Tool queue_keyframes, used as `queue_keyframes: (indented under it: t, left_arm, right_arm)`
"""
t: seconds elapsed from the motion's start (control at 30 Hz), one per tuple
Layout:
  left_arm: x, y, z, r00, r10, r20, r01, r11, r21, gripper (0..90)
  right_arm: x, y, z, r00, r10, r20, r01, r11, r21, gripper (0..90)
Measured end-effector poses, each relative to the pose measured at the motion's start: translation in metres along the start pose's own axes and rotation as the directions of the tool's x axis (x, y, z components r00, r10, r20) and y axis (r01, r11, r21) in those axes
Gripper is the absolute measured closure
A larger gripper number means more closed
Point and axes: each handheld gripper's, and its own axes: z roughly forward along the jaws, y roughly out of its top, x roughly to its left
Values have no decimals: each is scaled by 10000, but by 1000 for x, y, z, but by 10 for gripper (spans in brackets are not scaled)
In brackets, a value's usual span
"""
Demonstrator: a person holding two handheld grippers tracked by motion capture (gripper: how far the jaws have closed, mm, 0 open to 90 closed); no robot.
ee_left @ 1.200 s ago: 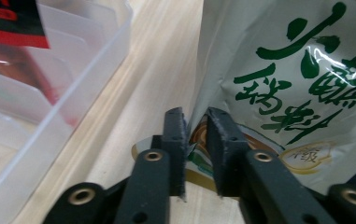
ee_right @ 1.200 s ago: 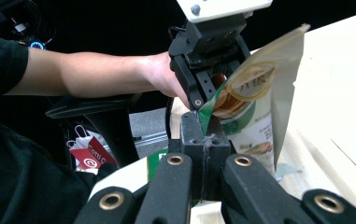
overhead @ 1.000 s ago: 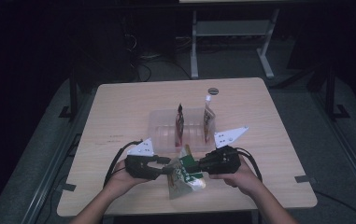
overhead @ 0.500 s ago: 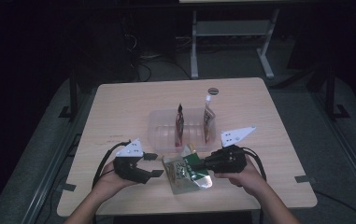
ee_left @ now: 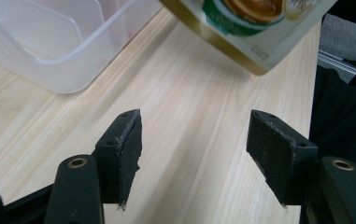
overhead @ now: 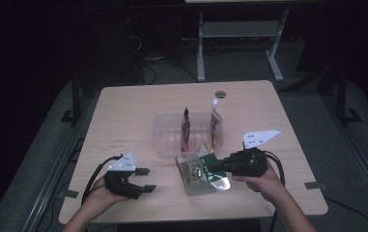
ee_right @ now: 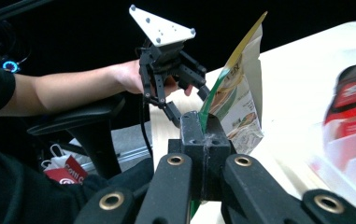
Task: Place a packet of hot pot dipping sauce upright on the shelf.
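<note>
Right tongs [overhead: 219,166] pinch the pouch [overhead: 198,173] above the desk [overhead: 123,116]; left tongs [overhead: 145,180], just opened wider, stand spread, seemingly empty, well apart.

Bare table [overhead: 123,121] to the left of the clear plastic bin [overhead: 164,140]: open passage across the whole left half. Left gripper [overhead: 145,180] sits over the near left area, jaws apart with nothing between them. Bin stands mid-table with two upright pouches [overhead: 186,128] inside, blocking a straight path forward. Snack bag [overhead: 201,171], clamped in the right gripper [overhead: 215,166], is just in front of the bin, closing the gap between the two grippers. Small round cap [overhead: 220,94] near far edge.
</note>
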Motion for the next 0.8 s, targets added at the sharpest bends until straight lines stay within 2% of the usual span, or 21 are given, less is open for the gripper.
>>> queue_keyframes:
  t: [0.37,0.6,0.8]
  left_arm:
    - [7,-4,-1,9999,2,-159,0,9999,157,318]
    - [14,-6,-1,9994,82,-323,-73,9996,274,242]
    - [17,-9,-1,9992,17,-411,-3,9994,341,214]
  right_arm:
    - [-1,10,-23,9977,-158,667,191,9986,-492,900]
    - [-4,20,-34,9938,-293,1074,376,9964,-764,900]
    - [-10,28,-40,9904,-208,1365,344,9946,-984,900]
